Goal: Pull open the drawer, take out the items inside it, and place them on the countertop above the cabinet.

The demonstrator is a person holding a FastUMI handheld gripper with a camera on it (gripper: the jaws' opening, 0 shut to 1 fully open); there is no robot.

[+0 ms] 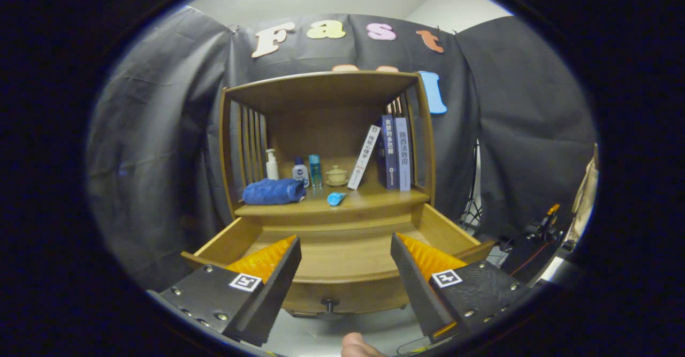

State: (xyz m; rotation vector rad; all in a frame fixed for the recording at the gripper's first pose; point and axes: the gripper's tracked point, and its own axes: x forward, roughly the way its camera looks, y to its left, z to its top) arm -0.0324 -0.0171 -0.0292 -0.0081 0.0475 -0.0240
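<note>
Claw (345,271) spread, empty, over open drawer (342,250); soft towel (273,191) on tabletop (374,202) above likely pinches mid-fold.

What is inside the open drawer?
The drawer shows bare wood between the open gripper fingers. Its front corners are covered by the fingers, so anything there is hidden.

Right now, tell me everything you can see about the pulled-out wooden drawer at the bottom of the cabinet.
The light wooden drawer stands pulled well out from under the wooden cabinet's countertop. It has plain board sides, a flat bottom and a front panel with a small dark knob at its middle. The part of its floor that shows looks bare; the near corners are hidden behind the fingers. The open gripper hovers above its front edge, touching nothing.
</note>
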